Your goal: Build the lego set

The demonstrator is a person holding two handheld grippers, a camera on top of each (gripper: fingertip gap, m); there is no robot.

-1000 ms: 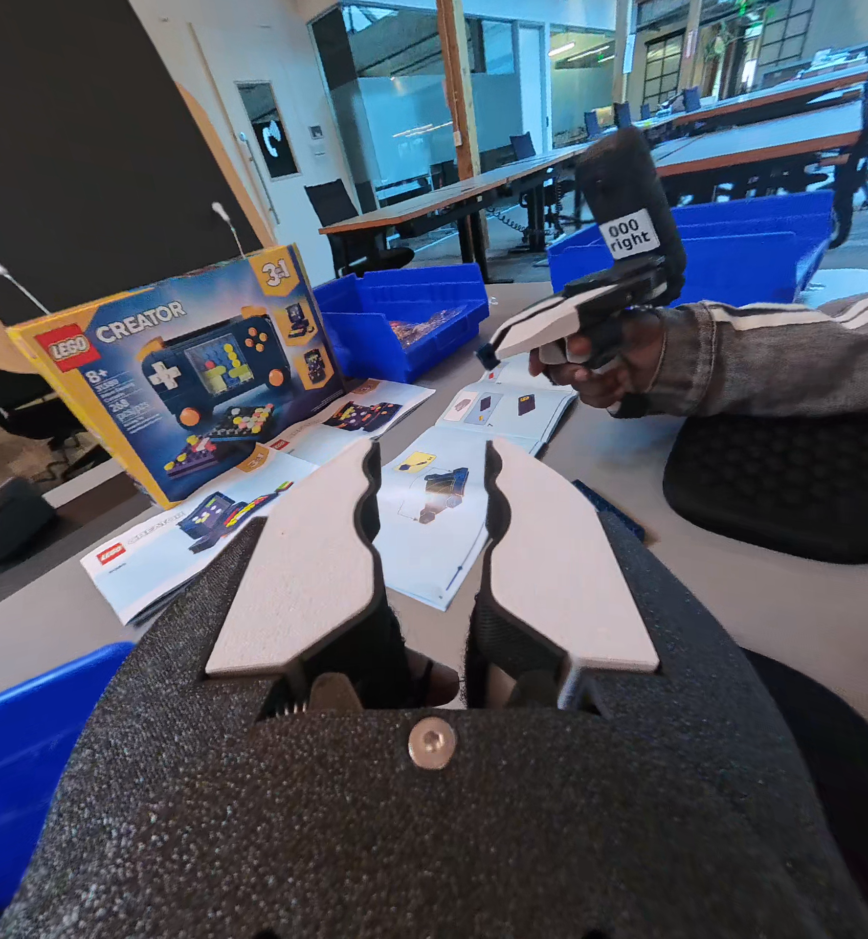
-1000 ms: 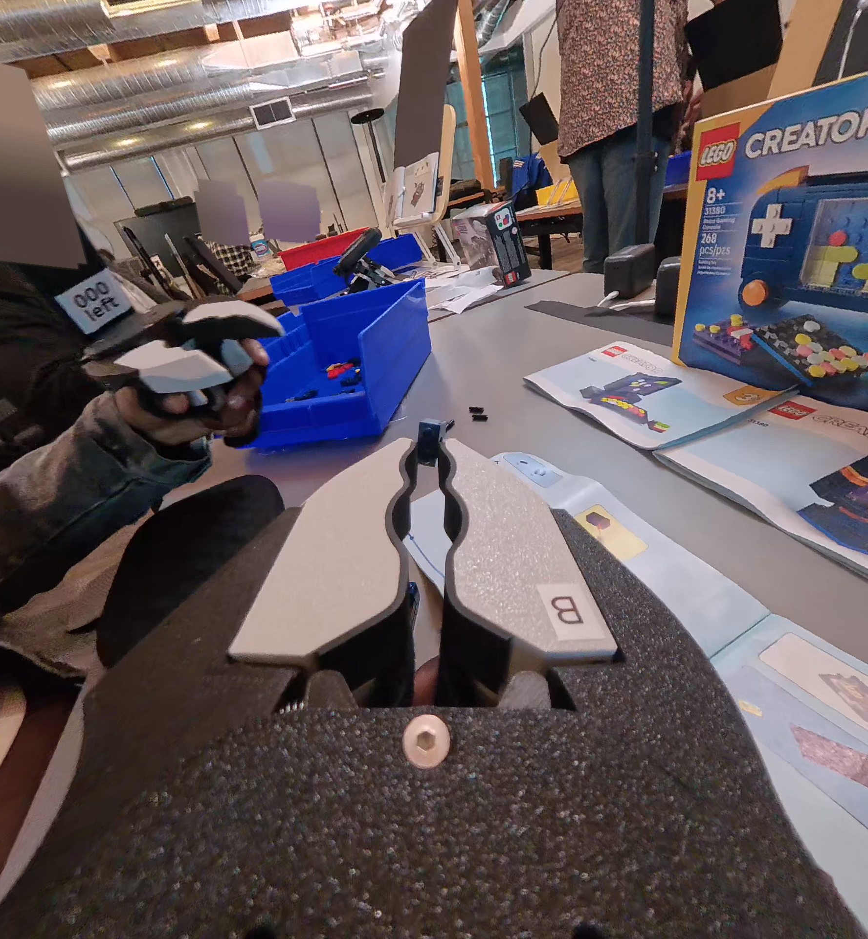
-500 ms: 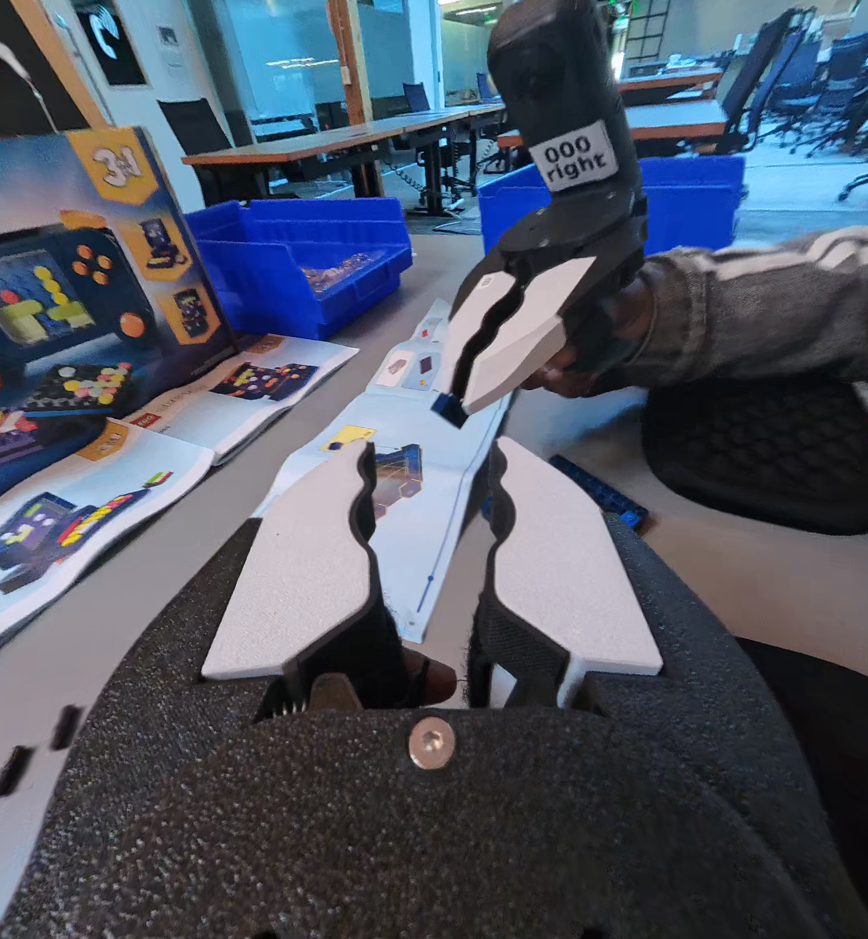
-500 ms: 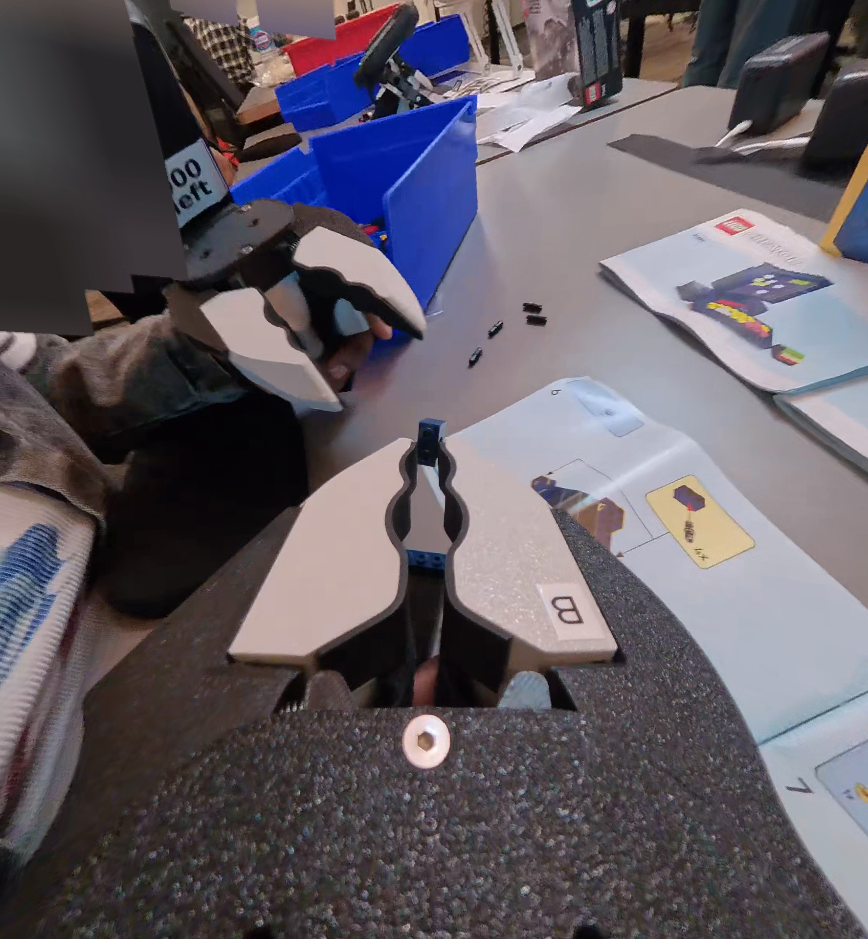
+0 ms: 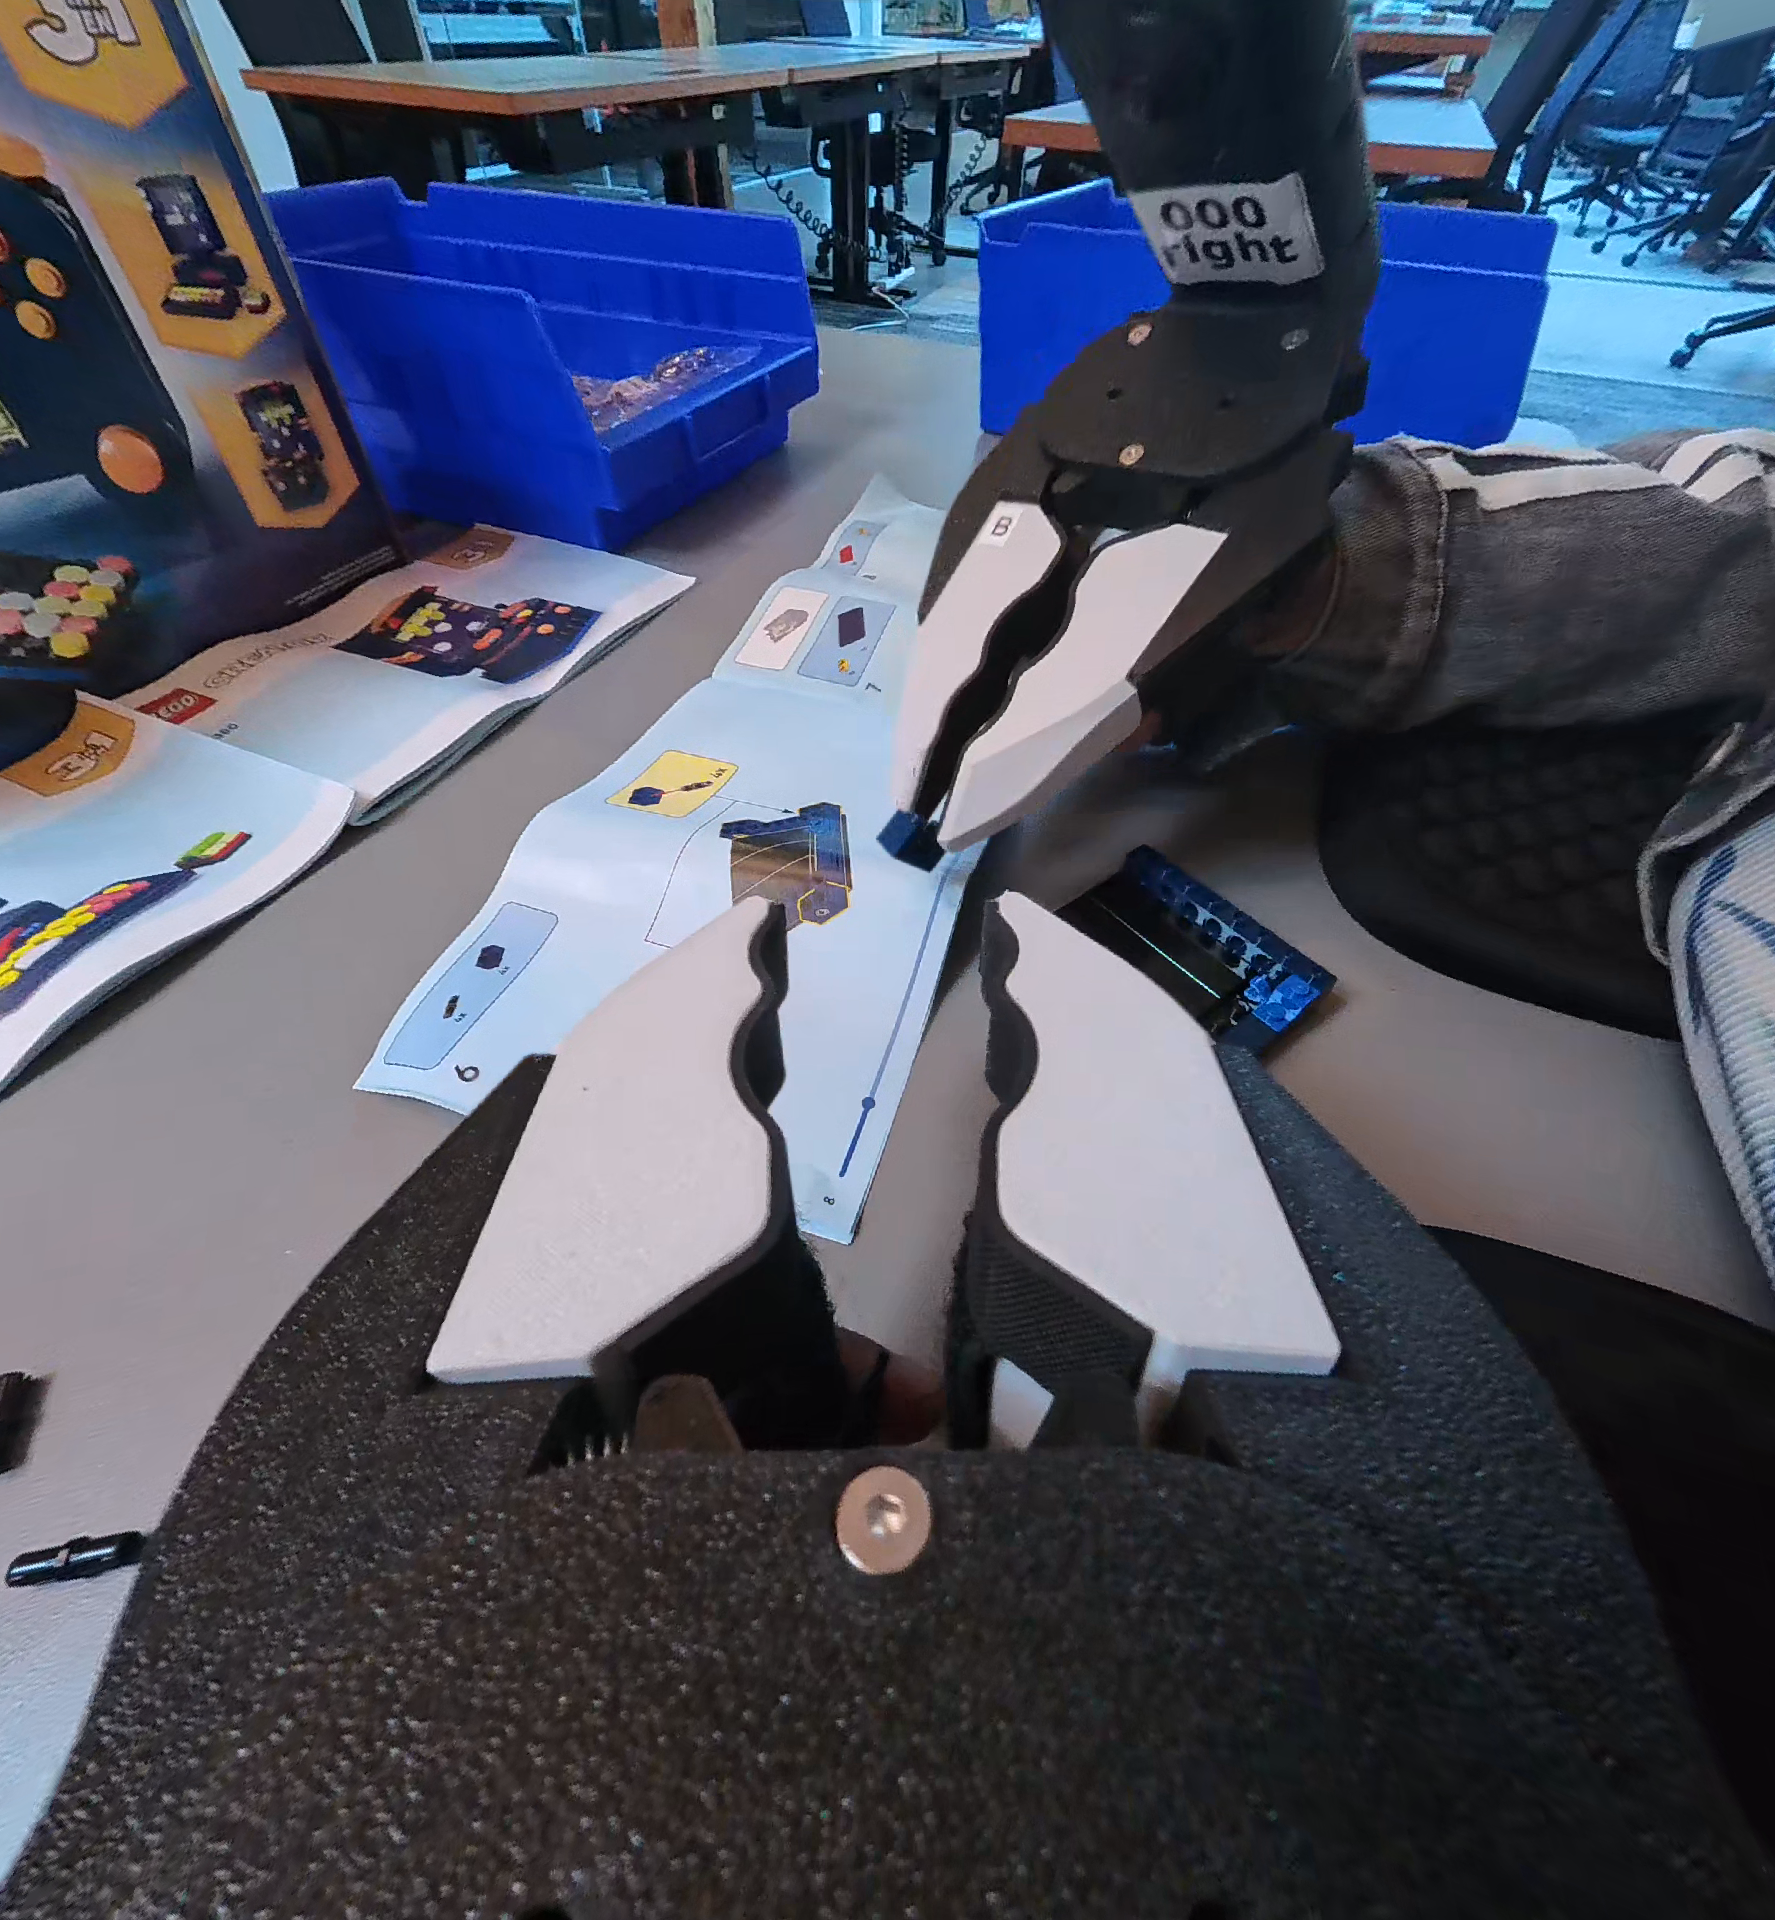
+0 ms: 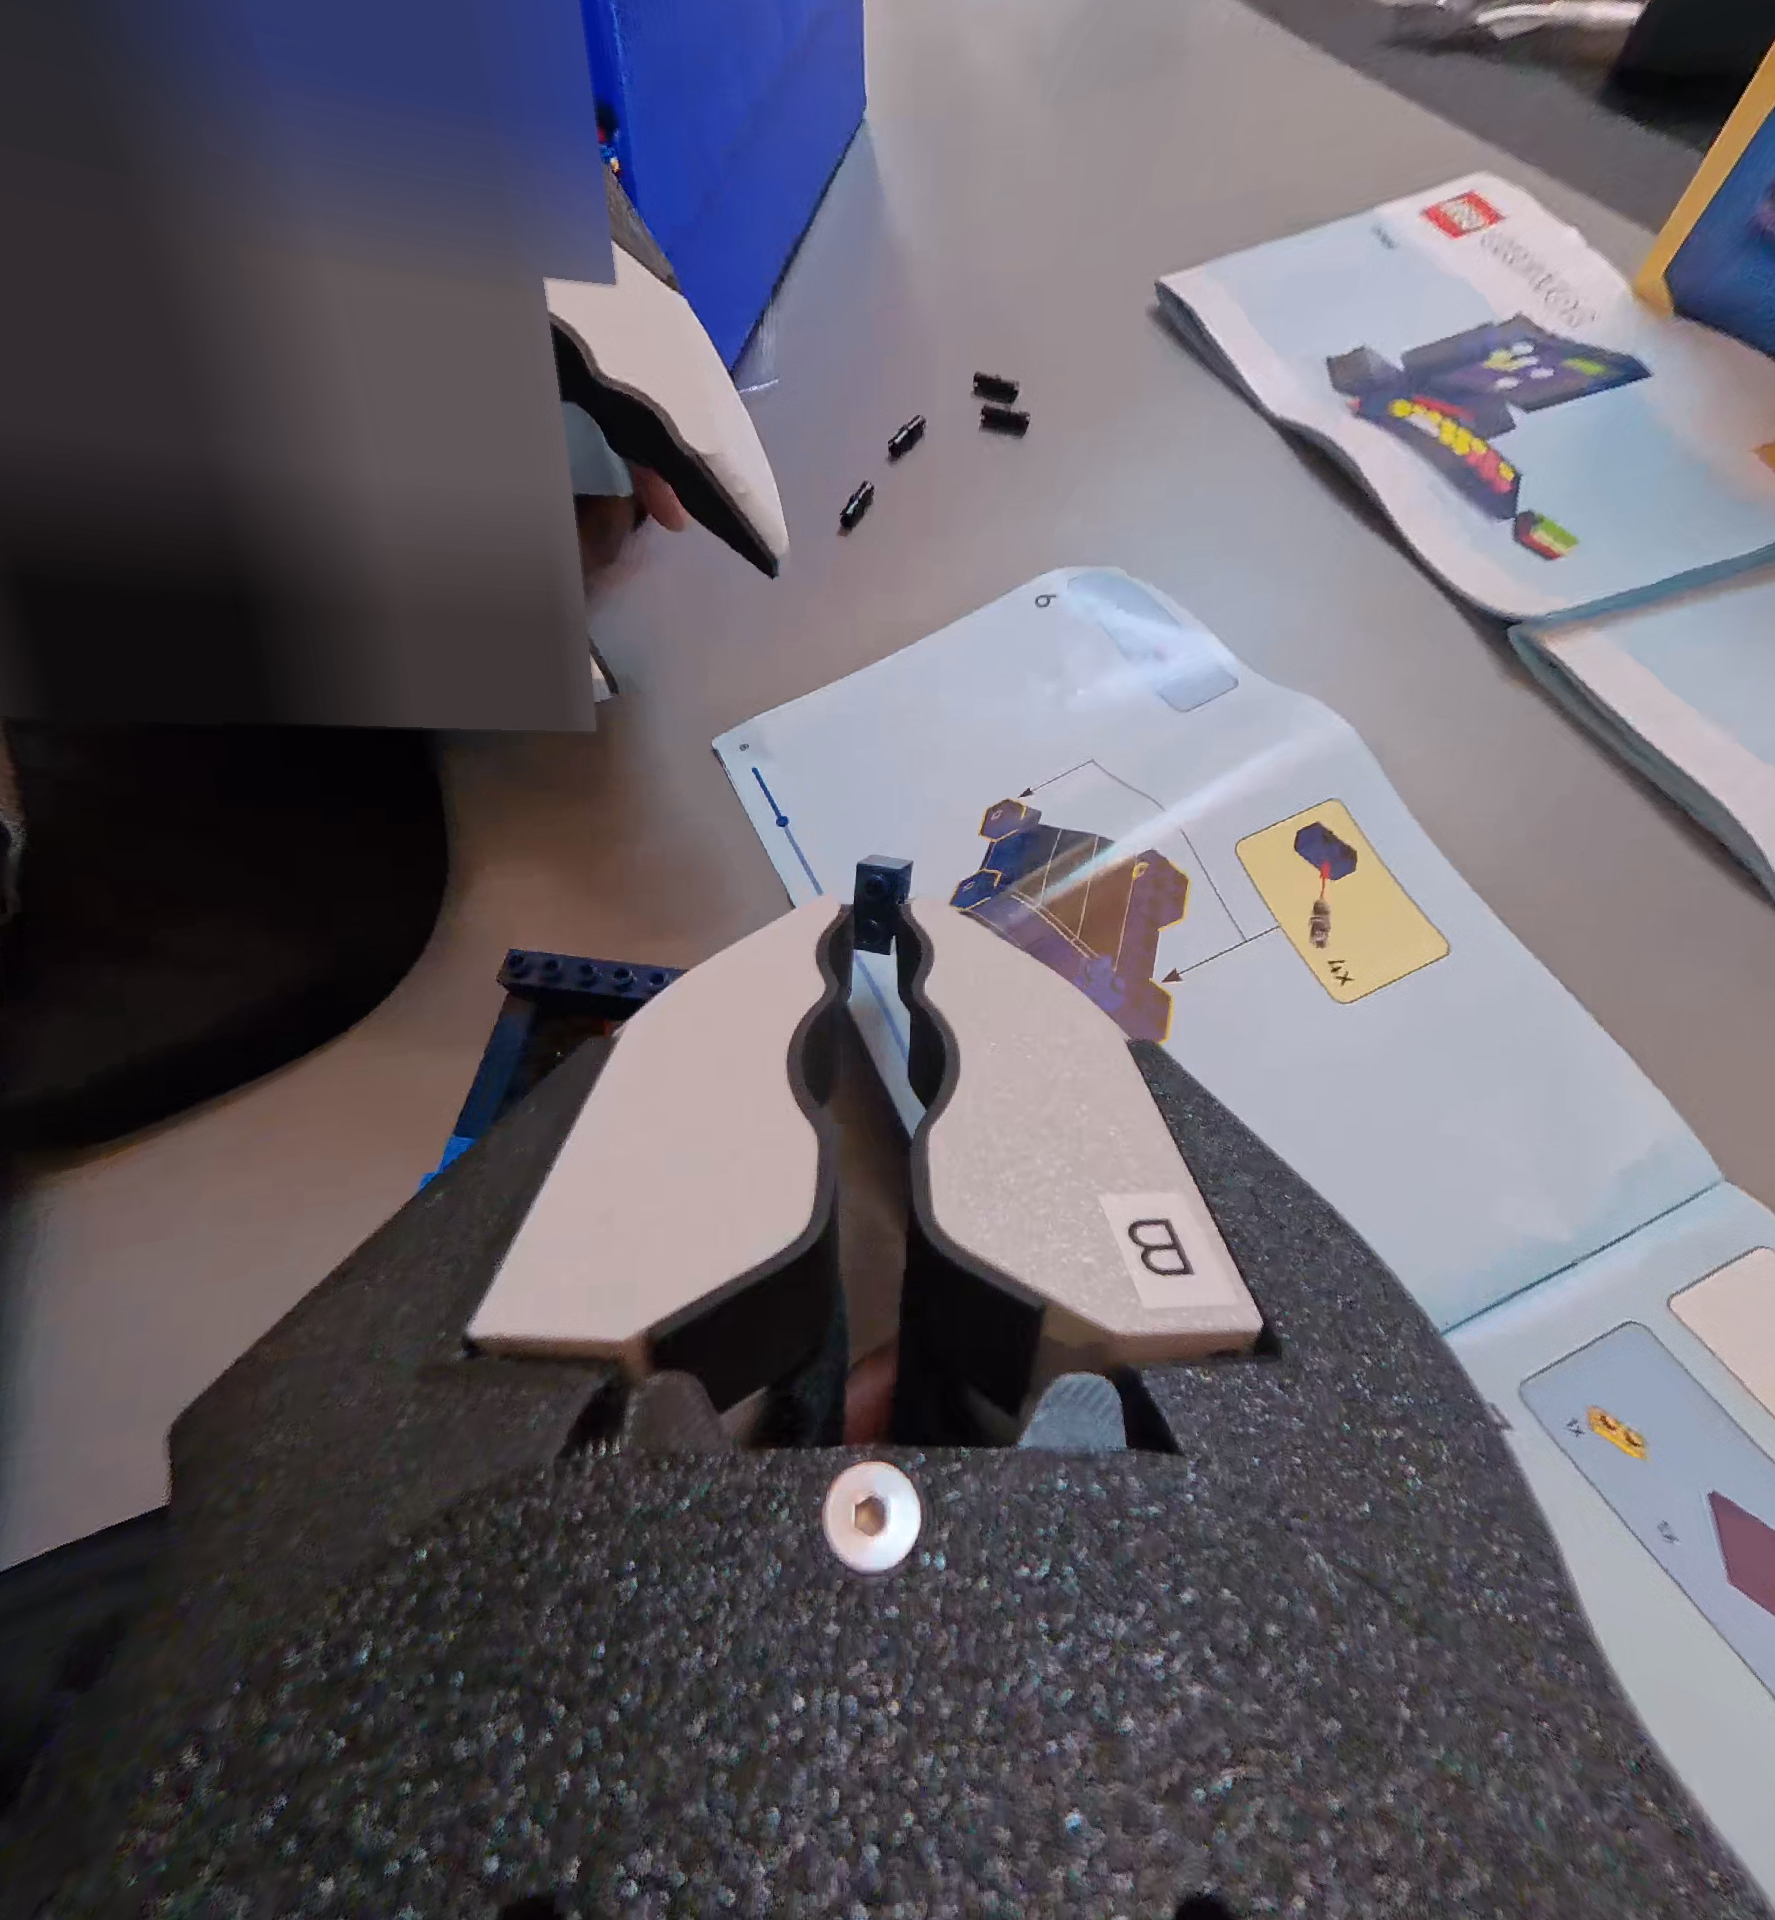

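Blue bins, booklets, box

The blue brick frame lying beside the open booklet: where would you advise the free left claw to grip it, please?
Probably across the studded long bar of the blue brick frame, coming from above; it lies flat and its narrow bar would fit the open left claw.

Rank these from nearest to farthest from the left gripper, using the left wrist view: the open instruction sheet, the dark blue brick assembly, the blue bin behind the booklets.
1. Open instruction sheet: directly under the left gripper fingertips.
2. Dark blue brick assembly: just right of the tips.
3. Blue bin: far back, left.
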